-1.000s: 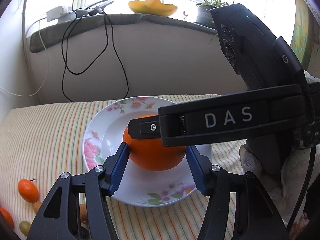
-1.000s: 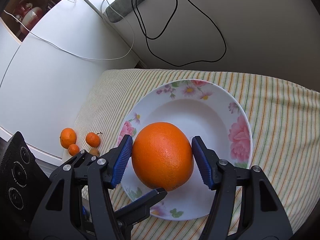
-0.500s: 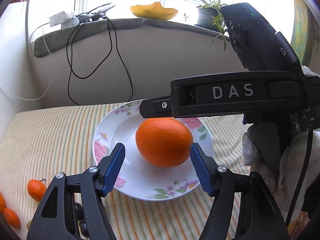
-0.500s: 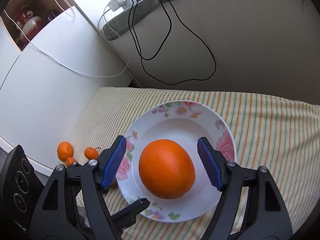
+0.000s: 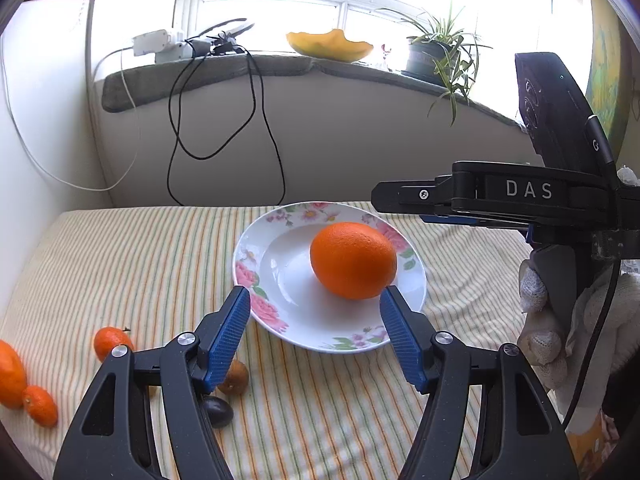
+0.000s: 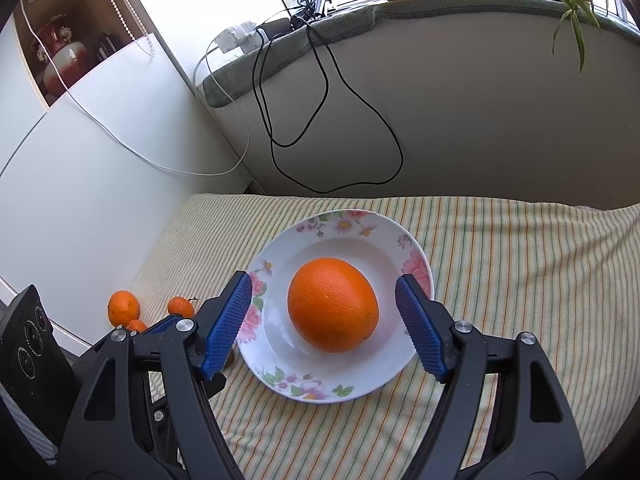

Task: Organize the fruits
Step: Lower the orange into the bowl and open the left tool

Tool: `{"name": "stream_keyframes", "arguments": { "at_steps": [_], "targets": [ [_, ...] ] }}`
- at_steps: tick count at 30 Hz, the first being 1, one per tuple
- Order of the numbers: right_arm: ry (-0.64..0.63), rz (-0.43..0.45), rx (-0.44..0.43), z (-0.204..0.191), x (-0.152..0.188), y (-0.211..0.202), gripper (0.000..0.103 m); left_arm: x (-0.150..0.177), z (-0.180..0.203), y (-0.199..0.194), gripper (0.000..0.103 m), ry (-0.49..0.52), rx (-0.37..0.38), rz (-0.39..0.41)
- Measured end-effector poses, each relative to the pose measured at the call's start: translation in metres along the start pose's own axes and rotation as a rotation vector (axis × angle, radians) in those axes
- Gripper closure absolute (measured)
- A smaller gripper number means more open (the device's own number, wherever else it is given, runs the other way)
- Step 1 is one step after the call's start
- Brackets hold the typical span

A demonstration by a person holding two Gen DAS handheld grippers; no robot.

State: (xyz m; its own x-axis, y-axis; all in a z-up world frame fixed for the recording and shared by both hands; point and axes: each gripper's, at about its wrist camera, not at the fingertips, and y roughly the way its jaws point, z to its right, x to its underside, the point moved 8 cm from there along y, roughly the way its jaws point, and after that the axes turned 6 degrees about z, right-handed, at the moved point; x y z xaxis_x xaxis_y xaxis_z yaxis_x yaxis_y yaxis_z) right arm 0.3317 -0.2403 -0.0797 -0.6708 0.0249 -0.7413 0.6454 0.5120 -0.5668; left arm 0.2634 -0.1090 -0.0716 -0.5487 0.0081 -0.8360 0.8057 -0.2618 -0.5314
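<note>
Two tongs gaping, empty — left (image 5: pixel 315 314), right (image 6: pixel 323 312), orange (image 6: pixel 333 305) on plate (image 6: pixel 416 264), dark fruit (image 5: pixel 218 411) only in left view.

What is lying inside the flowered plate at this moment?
One large orange rests in the flowered plate, nothing else visible. The plate surface beneath the orange is covered, so that spot cannot be seen.

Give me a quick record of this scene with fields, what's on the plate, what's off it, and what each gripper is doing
surface: striped cloth
plate: floral plate, upright on the cloth
on plate: one large orange
off plate: small oranges and a dark fruit on the cloth, left of the plate
left gripper: open, holding nothing, near the plate's front rim
right gripper: open, pads either side of the orange, not touching
background: windowsill with a potted plant and dangling cables
</note>
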Motion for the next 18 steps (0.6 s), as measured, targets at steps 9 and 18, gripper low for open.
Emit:
{"name": "stream_keyframes", "arguments": {
  "at_steps": [9,18],
  "targets": [
    [0.008,0.074,0.003,-0.008,0.007,-0.031,0.026,0.005,-0.005,-0.031,0.032,-0.012,-0.014,0.025],
    [-0.083,0.122,0.058,-0.032,0.017,-0.048,0.015,0.008,-0.017,-0.062,0.024,-0.022,-0.042,0.063]
  ]
}}
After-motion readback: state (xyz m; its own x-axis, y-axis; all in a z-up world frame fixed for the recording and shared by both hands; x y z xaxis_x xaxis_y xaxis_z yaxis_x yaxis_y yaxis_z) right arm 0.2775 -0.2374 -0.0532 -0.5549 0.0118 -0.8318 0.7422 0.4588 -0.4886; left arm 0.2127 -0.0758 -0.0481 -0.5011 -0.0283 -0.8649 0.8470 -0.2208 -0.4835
